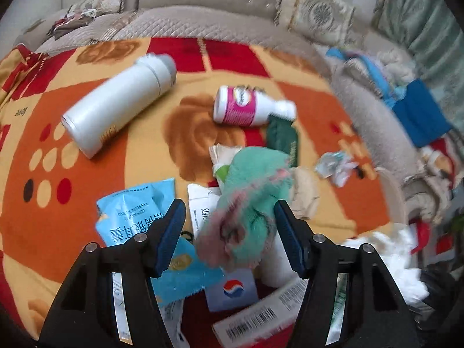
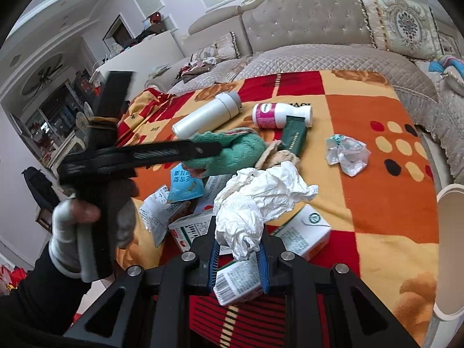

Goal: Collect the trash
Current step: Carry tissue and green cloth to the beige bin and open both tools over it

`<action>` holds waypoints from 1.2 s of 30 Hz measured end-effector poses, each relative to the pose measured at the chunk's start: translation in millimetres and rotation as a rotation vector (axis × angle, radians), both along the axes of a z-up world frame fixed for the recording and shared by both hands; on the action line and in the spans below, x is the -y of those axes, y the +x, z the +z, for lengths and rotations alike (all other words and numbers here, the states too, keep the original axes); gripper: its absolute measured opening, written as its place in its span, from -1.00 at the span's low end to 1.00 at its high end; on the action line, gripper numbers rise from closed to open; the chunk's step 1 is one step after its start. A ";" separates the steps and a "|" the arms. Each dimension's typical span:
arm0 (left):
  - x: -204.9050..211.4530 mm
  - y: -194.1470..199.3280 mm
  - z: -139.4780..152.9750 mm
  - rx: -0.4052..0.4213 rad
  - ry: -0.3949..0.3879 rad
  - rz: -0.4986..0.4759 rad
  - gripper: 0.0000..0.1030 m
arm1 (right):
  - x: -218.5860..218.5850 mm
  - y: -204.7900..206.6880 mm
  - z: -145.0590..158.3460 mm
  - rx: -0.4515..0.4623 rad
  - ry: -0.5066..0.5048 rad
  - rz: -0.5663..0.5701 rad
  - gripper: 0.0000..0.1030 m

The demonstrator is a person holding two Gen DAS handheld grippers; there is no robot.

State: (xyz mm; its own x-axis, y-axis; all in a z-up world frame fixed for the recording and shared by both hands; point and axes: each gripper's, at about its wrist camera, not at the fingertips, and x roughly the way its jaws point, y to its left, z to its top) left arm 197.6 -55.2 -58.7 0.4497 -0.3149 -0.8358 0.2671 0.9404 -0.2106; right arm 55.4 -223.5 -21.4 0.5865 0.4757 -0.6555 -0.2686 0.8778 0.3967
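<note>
Your right gripper (image 2: 238, 256) is pinching a crumpled white tissue (image 2: 261, 200) by one low fold, above the cartons on the blanket (image 2: 377, 203); that thin hold could tear or slip if you swing it. Your left gripper (image 1: 229, 232) stands part-spread around a fuzzy green cloth (image 1: 252, 200), and I can't tell whether the pads press on it, so it may drop. Beyond lie the blue packet (image 1: 136, 203), the pink-labelled bottle (image 1: 246, 105) and the white flask (image 1: 116, 104), which could roll if nudged.
</note>
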 end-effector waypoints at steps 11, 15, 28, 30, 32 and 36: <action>-7.3 -28.1 49.8 0.109 -0.107 -0.009 -0.82 | 33.4 -12.6 0.5 0.018 0.023 -0.059 -0.59; 11.6 -45.2 76.0 0.162 -0.131 -0.061 -0.83 | 57.2 -20.3 0.4 0.026 0.035 -0.102 -0.59; 130.2 -87.2 95.8 0.130 -0.204 -0.284 -0.83 | 171.9 -57.1 -19.8 -0.016 0.042 -0.324 -0.59; 156.4 -94.4 93.7 0.118 -0.214 -0.326 -0.83 | 195.3 -60.6 -30.5 -0.047 0.053 -0.377 -0.59; 180.8 -99.5 88.7 0.108 -0.214 -0.352 -0.83 | 216.6 -61.8 -41.9 -0.079 0.054 -0.423 -0.59; 228.1 -106.1 71.2 0.081 -0.207 -0.373 -0.83 | 249.5 -59.1 -62.0 -0.132 0.044 -0.484 -0.59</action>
State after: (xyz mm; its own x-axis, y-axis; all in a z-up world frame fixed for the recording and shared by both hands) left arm 91.5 -283.3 12.5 0.3349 -0.6255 -0.7047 0.6043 0.7164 -0.3487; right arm -3.8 -473.0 -83.4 0.6601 0.1988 -0.7244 0.2203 0.8707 0.4397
